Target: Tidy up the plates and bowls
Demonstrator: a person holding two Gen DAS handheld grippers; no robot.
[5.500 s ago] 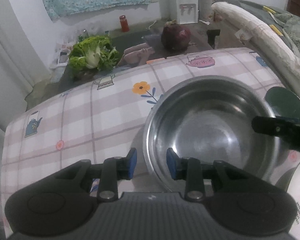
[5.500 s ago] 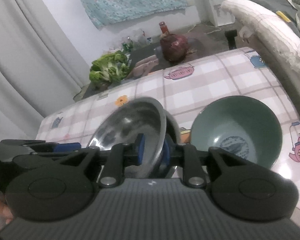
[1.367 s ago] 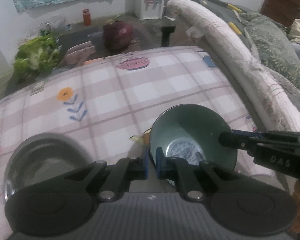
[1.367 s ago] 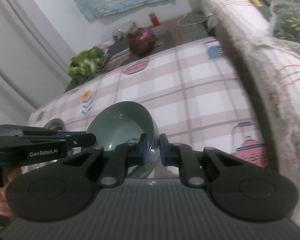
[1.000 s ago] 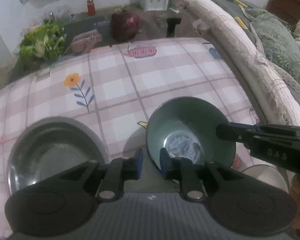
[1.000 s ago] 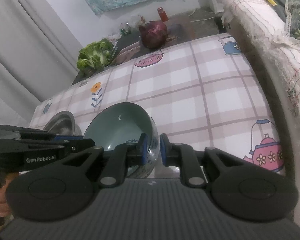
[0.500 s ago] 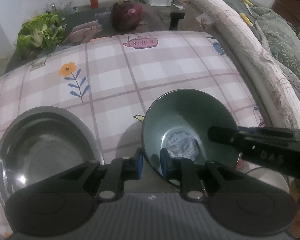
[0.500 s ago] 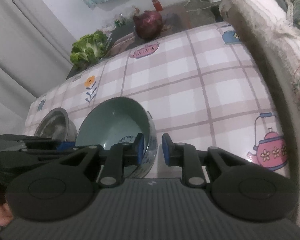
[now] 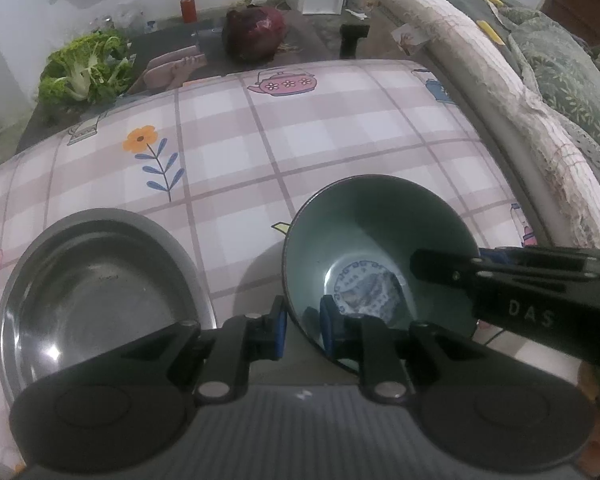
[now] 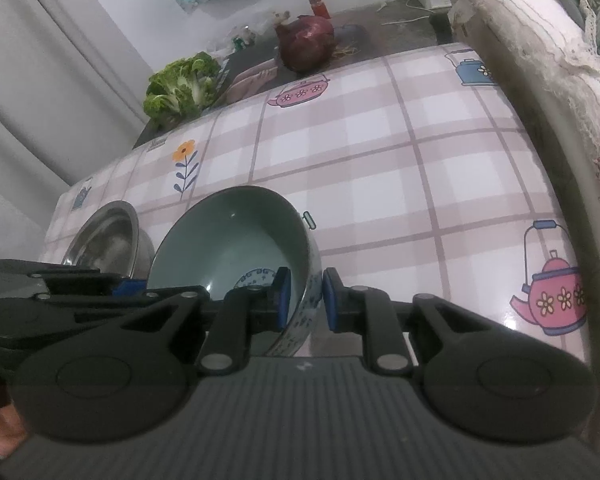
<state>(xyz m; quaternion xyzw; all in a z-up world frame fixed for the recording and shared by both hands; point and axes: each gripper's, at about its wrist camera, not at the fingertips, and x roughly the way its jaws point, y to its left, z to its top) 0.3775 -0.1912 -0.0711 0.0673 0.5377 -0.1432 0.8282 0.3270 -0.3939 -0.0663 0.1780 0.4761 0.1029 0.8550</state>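
A green bowl point(image 9: 380, 232) with a blue-patterned floor sits low over the checked tablecloth, near its front edge. My left gripper point(image 9: 302, 320) is shut on the bowl's near-left rim, one pad outside and one inside. My right gripper point(image 10: 305, 300) straddles the bowl's right wall point(image 10: 306, 280). Its jaws are closing and the pads look just off the wall. In the left wrist view the right gripper point(image 9: 424, 266) reaches in over the bowl from the right. A steel bowl point(image 9: 100, 288) rests to the left, also seen as the steel bowl point(image 10: 108, 236) beyond the left gripper point(image 10: 128, 286).
The tablecloth point(image 9: 340, 140) stretches away bare behind the bowls. Beyond its far edge lie a green lettuce point(image 9: 84, 72) and a dark red cabbage point(image 9: 254, 36). A padded sofa arm point(image 9: 480, 64) runs along the right side. Something white point(image 9: 512, 344) shows under the right gripper.
Earlier my right gripper held the steel bowl, which now rests at the left. Over the last second both grippers stayed on the green bowl, and the right jaws widened slightly.
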